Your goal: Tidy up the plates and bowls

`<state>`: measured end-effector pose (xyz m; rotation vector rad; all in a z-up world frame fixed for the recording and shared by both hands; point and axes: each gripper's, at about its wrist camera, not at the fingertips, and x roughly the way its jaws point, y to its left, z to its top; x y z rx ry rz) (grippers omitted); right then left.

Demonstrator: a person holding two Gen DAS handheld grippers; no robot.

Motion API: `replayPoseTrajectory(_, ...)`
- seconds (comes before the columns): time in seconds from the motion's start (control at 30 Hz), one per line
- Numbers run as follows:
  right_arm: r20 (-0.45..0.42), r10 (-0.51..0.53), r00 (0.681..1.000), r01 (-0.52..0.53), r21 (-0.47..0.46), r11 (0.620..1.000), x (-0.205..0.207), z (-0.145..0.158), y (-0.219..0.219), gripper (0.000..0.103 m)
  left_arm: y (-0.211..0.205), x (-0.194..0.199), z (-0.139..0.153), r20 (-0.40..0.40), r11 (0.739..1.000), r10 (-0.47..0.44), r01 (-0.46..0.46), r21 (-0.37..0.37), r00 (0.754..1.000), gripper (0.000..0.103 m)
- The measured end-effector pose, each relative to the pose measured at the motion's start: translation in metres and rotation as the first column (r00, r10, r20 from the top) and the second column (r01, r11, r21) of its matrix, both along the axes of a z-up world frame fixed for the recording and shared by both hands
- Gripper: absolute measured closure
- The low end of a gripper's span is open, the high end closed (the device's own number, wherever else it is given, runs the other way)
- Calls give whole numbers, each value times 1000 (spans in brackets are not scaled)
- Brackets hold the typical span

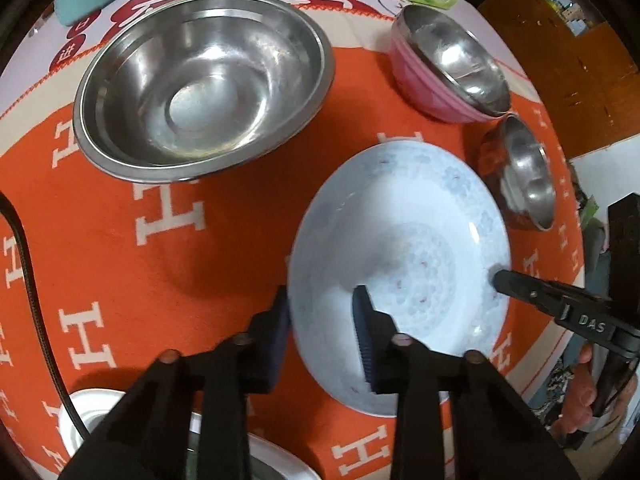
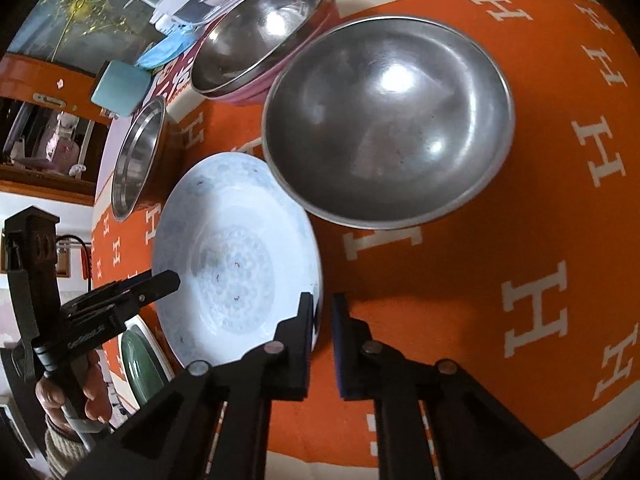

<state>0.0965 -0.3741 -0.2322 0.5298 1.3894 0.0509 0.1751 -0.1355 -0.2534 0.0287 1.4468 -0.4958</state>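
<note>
2 tools (image 1: pixel 322 320) (image 2: pixel 322 320) clamp opposite rims of the upward-facing white plate (image 1: pixel 400 248).

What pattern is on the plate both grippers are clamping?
White ceramic plate: faint pale-blue floral print, clearest in the left wrist view.

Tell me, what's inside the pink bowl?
A shiny steel bowl sits nested in the pink bowl, tilted a bit. It covers the pink bowl's inside, so anything underneath it is hidden. The steel bowl itself looks empty.
</note>
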Motion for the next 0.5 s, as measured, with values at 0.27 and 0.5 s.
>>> replayPoseTrajectory(0.27, -11, 25, 1000, -25, -35, 999, 3, 2, 5, 98, 6, 7, -12, -47, 1000, -6, 6, -5, 999, 92)
replayPoseTrajectory(0.5, -18, 24, 1000, -25, -38, 999, 5, 2, 6, 98, 5, 7, -13, -33, 1000, -24, 24, -7, 999, 94)
